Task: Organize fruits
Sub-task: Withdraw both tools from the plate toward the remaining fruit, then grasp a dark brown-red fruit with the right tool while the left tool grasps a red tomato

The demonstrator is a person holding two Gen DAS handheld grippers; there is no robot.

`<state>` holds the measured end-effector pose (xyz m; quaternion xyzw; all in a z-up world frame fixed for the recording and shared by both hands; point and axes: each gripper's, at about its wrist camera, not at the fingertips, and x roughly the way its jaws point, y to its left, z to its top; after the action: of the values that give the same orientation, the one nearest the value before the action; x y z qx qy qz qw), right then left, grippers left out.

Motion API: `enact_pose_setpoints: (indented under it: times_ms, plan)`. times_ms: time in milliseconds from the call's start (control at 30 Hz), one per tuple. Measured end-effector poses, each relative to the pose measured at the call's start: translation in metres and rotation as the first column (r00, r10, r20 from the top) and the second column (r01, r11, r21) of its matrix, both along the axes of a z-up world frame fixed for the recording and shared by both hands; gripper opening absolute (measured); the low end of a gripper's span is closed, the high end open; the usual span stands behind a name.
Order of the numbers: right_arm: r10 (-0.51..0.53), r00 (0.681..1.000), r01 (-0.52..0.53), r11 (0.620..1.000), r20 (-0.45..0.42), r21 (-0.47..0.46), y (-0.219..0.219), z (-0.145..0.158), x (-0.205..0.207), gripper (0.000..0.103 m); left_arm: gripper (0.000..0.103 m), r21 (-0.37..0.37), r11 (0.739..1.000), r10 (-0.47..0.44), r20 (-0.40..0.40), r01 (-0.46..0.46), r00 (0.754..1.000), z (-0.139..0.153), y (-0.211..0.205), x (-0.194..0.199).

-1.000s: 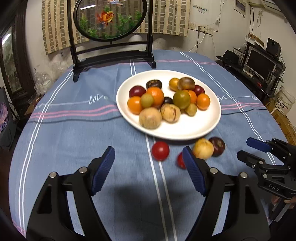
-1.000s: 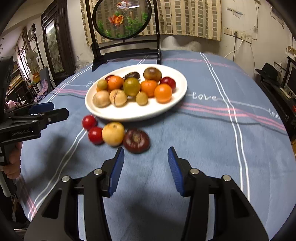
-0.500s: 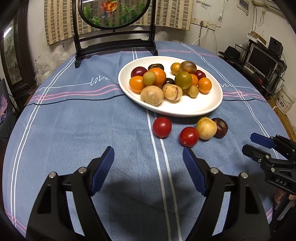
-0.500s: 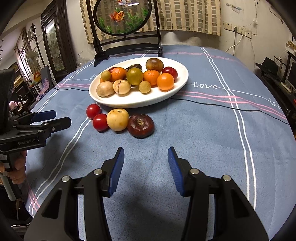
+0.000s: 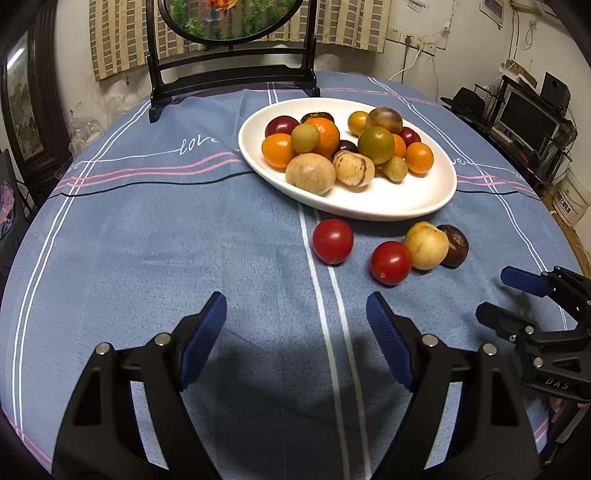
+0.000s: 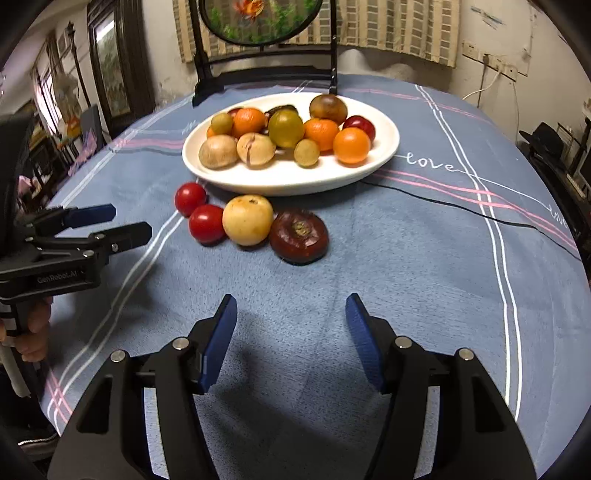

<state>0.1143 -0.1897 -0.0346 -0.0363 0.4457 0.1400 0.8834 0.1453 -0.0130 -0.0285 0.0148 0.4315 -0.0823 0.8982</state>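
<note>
A cluttered room with striped curtains and a dark-framed oval screen (image 5: 229, 22) painted with goldfish frames a round table (image 5: 184, 236) draped in a blue cloth with white and pink stripes. Toward the far side of the table sits a white oval ceramic plate (image 5: 406, 199), heaped with small fruits: orange citrus, green-brown rounds, pale tan ones and a few dark red ones.

Four fruits lie on the cloth just in front of the plate. One glossy red cherry tomato (image 5: 332, 242) rests alone beside the white stripe; a second red tomato (image 5: 390, 263) touches a pale yellow round fruit (image 5: 426, 245), which in turn touches a dark maroon, wrinkled fruit (image 5: 455, 245) at the end of the row.

The left tool (image 5: 295, 339), black with blue pads, stands wide open over bare cloth, nothing between its fingers, short of the nearest tomatoes. The right tool (image 6: 290, 334) has just been spreading its jaws and now stands open too, empty, pointing at the maroon fruit (image 6: 299, 236) and the yellow one (image 6: 247, 219) ahead of it. From the right wrist camera, part of a person's hand (image 6: 31, 332) shows gripping the left tool's handle at the frame's edge.
</note>
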Motion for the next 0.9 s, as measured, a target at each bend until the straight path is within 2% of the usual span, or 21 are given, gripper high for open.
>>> enact_pose_setpoints:
  times_ms: [300,467,567,667,767,833,900]
  plan:
    - [-0.014,0.999,0.011,0.998,-0.033,-0.065,0.006,-0.009,0.015,0.062,0.084,-0.01,1.0,-0.013,0.012,0.013,1.0,0.001,0.003,-0.006]
    - [-0.013,0.999,0.01,0.998,-0.052,-0.069,0.011,-0.01,0.032,0.062,0.084,-0.014,0.999,-0.032,0.035,0.032,0.999,0.008,0.003,-0.011]
    - [-0.02,0.998,0.017,0.998,-0.056,-0.064,0.015,-0.01,0.044,0.062,0.085,-0.019,0.999,-0.027,0.028,0.028,0.999,0.007,0.004,-0.009]
    - [-0.071,0.995,0.068,0.997,-0.074,-0.044,0.013,-0.012,0.055,0.062,0.085,-0.022,1.0,-0.019,0.012,0.019,1.0,0.003,0.007,-0.007]
    - [-0.072,0.996,0.068,0.995,-0.055,-0.072,0.017,-0.012,0.057,0.062,0.085,-0.026,1.0,-0.017,0.008,0.017,1.0,0.002,0.008,-0.007]
    - [-0.081,0.996,0.079,0.995,-0.046,-0.055,0.014,-0.013,0.056,0.058,0.085,-0.023,1.0,-0.017,0.005,0.017,1.0,0.001,0.008,-0.005]
    - [-0.087,0.996,0.086,0.995,-0.029,-0.048,0.012,-0.011,0.053,0.042,0.085,-0.017,1.0,-0.014,0.0,0.014,1.0,0.0,0.008,-0.002]
